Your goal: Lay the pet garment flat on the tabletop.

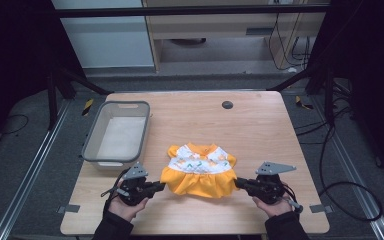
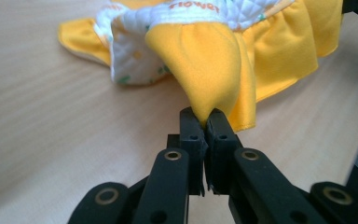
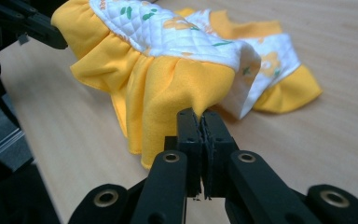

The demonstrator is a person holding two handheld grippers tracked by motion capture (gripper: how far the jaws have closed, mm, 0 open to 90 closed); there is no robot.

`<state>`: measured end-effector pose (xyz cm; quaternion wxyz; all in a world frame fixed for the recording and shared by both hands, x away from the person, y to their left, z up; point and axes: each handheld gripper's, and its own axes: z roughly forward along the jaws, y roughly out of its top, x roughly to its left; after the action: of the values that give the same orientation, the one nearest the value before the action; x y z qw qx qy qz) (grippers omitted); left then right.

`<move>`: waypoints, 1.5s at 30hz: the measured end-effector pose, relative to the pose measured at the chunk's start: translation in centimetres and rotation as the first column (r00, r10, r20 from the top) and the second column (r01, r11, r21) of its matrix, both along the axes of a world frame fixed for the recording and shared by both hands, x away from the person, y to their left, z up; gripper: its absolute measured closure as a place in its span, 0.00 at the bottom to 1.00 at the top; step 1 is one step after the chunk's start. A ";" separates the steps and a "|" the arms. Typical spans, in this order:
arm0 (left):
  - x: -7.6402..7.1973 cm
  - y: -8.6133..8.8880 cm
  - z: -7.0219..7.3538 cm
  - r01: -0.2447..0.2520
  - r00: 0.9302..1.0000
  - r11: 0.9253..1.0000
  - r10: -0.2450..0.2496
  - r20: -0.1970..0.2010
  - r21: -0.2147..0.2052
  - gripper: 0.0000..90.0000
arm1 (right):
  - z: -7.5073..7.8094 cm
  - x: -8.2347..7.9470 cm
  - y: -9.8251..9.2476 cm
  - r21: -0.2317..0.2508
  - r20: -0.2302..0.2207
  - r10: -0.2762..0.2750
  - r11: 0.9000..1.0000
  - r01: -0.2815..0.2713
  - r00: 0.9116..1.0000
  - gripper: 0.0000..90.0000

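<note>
In the high view I find one small dress (image 1: 198, 171), yellow skirt and white patterned top, lying near the front middle of the wooden table (image 1: 260, 125). I have the left gripper (image 1: 161, 186) at the skirt's left corner and the right gripper (image 1: 237, 182) at its right corner, one on each side, which I judge is meant to raise the hem evenly and keep the cloth spread rather than bunched. One grey basket (image 1: 91, 135) stands apart at the table's left, empty so far as I can see; I take it as the likely place for the garment. One dark round plug (image 1: 227, 104) sits in the tabletop near the far edge. In the left gripper view, the left gripper (image 2: 207, 119) has its jaws clamped on a pinch of yellow skirt (image 2: 209, 65), and the fabric rises off the table there. In the right gripper view, the right gripper (image 3: 201, 116) is likewise closed on a fold of the skirt (image 3: 168, 88), with the top still resting on the wood. Count: two grippers, one dress, one basket.
</note>
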<state>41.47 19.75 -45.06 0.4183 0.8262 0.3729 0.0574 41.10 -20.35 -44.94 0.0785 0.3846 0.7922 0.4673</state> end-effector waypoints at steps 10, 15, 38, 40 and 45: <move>-2.6 -1.4 -2.5 0.001 1.000 0.986 -0.002 0.002 0.169 0.79 | -2.8 -1.8 0.1 -0.143 -0.078 -0.021 0.990 0.009 0.997 0.95; -2.6 -1.2 -2.7 -0.023 0.999 0.987 0.018 0.035 0.161 0.50 | -3.3 -1.6 0.2 -0.156 -0.065 -0.033 0.987 0.022 0.997 0.86; 3.0 0.2 0.9 -0.152 0.972 0.988 0.147 0.185 0.016 0.43 | -0.4 2.5 0.5 -0.035 0.118 -0.133 0.990 0.138 0.984 0.51; 4.1 -0.1 1.1 -0.163 0.969 0.986 0.158 0.190 0.013 0.43 | -0.2 3.5 0.8 -0.034 0.120 -0.140 0.989 0.145 0.983 0.51; 7.2 -1.0 1.2 -0.176 0.968 0.984 0.171 0.183 0.009 0.45 | -0.2 6.2 1.2 -0.039 0.128 -0.169 0.984 0.176 0.977 0.51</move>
<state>48.65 18.77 -43.87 0.4336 0.7869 0.4033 0.1734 47.30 -19.13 -45.16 0.1775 0.4200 0.7610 0.4615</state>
